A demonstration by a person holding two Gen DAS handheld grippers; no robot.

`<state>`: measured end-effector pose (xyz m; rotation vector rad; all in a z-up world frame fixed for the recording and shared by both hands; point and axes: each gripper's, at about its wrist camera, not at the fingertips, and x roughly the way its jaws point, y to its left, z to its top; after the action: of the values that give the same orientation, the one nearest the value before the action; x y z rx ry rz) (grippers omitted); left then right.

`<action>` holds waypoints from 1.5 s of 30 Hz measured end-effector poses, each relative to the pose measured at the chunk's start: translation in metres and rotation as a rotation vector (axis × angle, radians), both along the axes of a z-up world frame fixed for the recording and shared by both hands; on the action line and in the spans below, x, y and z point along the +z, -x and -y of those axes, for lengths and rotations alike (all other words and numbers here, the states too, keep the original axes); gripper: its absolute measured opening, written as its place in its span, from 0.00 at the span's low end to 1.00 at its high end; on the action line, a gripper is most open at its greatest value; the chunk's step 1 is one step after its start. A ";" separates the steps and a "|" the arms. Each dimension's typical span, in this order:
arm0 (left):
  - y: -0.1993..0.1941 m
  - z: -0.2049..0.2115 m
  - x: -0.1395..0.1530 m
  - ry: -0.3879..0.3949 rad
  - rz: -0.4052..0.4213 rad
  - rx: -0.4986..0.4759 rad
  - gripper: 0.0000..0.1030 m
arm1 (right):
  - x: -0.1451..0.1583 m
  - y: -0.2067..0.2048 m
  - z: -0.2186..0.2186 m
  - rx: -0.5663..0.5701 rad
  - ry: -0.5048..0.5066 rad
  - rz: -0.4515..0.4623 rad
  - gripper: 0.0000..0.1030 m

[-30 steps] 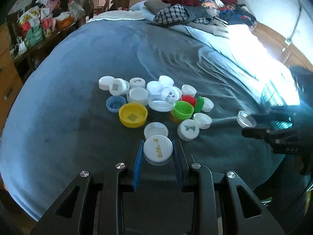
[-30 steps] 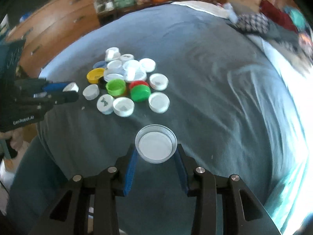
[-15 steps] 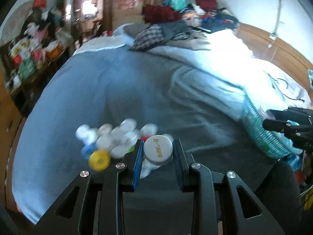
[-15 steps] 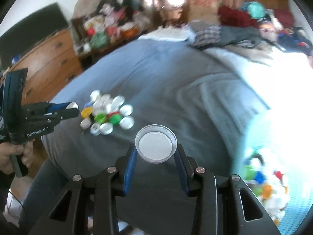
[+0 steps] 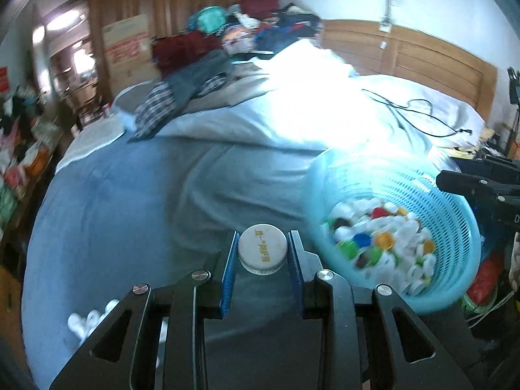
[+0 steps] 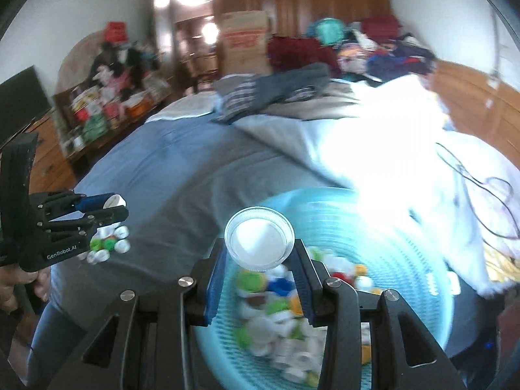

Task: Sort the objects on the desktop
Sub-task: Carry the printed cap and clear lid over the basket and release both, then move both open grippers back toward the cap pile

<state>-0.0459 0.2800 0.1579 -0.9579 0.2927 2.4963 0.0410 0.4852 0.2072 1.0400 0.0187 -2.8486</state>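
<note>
Left gripper [image 5: 262, 249] clamped on a white cap [image 5: 263, 247] with yellow print, top face up, held over the bed [image 5: 130, 195] just left of the basket [image 5: 455, 227]. Leftover caps [image 6: 109, 243] sit in a small cluster on the blue blanket, far left in the right wrist view, partly behind the left gripper. Right gripper [image 6: 259, 253] clamped on a clear lid [image 6: 259, 239], open side toward the camera, held above the basket. Basket is light-blue mesh, sits at the bed's edge, and holds mixed caps [image 5: 380, 243]: white, green, blue, red, orange. Both views are motion-blurred, so basket contents aren't sharp.
</note>
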 end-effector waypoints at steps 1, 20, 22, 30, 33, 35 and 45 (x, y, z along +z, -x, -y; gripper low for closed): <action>0.003 -0.009 0.000 0.003 0.001 -0.012 0.24 | 0.001 -0.001 -0.007 -0.014 -0.003 -0.003 0.42; 0.016 -0.116 0.001 0.025 0.055 -0.143 0.24 | -0.009 -0.012 -0.086 -0.166 0.008 0.010 0.42; 0.017 -0.118 0.001 0.025 0.058 -0.145 0.24 | -0.010 -0.012 -0.085 -0.168 0.009 0.012 0.42; 0.020 -0.124 -0.001 0.022 0.067 -0.147 0.24 | -0.012 -0.011 -0.086 -0.168 0.006 0.013 0.42; 0.019 -0.124 -0.001 0.026 0.071 -0.151 0.24 | -0.012 -0.012 -0.086 -0.169 0.004 0.011 0.42; 0.017 -0.127 -0.002 0.035 0.075 -0.163 0.26 | -0.013 -0.010 -0.086 -0.171 -0.004 0.012 0.43; 0.017 -0.072 -0.002 -0.027 0.062 -0.091 0.69 | 0.003 -0.010 -0.059 -0.151 0.000 -0.039 0.88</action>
<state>-0.0629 0.3521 0.1563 -0.9873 0.2761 2.3779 0.0513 0.5446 0.2102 1.0269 -0.0591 -3.0034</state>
